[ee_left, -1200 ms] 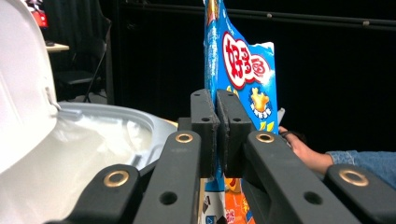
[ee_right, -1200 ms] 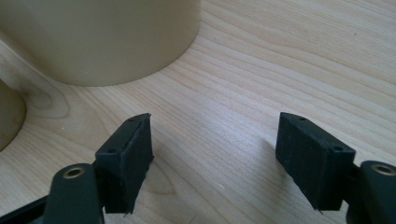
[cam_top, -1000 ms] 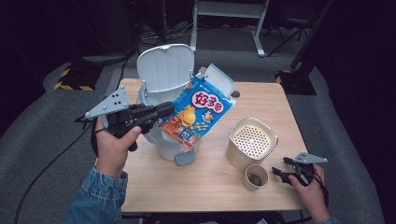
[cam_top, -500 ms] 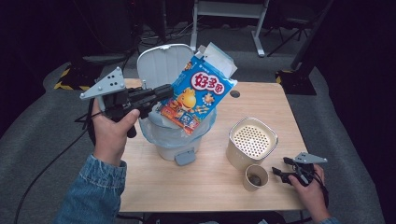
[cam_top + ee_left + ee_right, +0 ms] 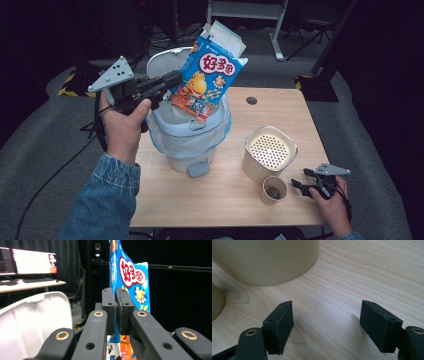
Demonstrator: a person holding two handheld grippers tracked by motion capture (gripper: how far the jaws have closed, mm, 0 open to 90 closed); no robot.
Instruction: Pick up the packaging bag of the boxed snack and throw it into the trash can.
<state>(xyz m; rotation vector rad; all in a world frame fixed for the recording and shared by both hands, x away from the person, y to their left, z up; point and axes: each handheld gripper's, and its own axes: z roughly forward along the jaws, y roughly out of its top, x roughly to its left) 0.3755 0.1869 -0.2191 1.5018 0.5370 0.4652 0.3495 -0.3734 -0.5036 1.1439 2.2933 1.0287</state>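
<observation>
Left gripper (image 5: pixel 116 307): jaws clamped on one blue snack bag (image 5: pixel 207 75), held tilted over one open white pedal bin (image 5: pixel 192 135). Right gripper (image 5: pixel 327 322): jaws parted, empty, resting on the wooden table (image 5: pixel 285 105). Just beside it: one paper cup (image 5: pixel 273 190), one cream perforated-top container (image 5: pixel 269 152).

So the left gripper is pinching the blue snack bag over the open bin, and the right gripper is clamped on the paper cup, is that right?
Not quite. The left gripper does pinch the blue snack bag over the open bin, but the right gripper holds nothing: its jaws stand open over bare table, beside the paper cup, as the right gripper view shows.
</observation>
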